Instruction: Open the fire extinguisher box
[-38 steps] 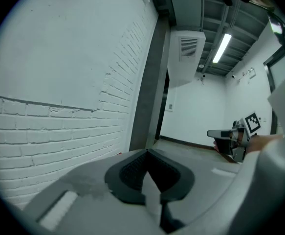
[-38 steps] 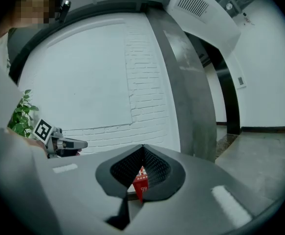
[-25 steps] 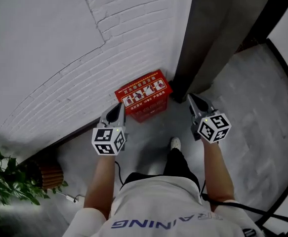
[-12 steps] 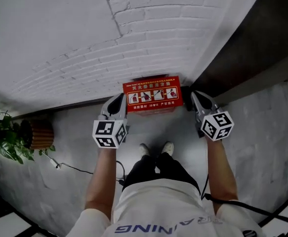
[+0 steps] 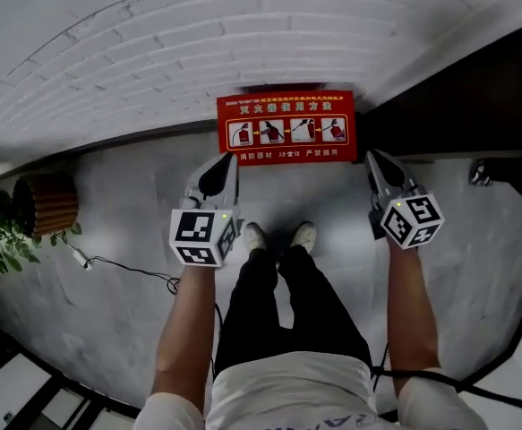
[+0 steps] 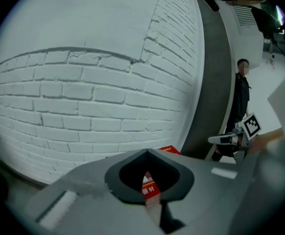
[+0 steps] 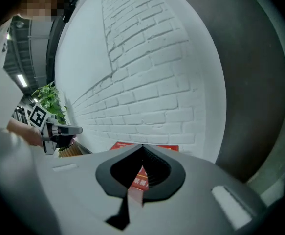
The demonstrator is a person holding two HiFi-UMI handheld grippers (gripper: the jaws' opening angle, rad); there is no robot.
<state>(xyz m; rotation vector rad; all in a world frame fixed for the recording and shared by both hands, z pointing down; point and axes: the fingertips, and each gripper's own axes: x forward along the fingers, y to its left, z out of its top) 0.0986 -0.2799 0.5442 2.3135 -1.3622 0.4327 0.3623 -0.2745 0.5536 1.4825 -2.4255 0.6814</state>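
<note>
The fire extinguisher box lies lengthwise left-to-right against the far wall, with the left claw and right claw equally near, both closed on nothing.

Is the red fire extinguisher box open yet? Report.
No, the fire extinguisher box has its printed lid lying flat and shut.

The fire extinguisher box stands on the floor against the foot of the brick wall. The left gripper hangs before the box's left front corner and the right gripper before its right one, with the person's shoes between them. A potted plant stands far left along the wall.
</note>
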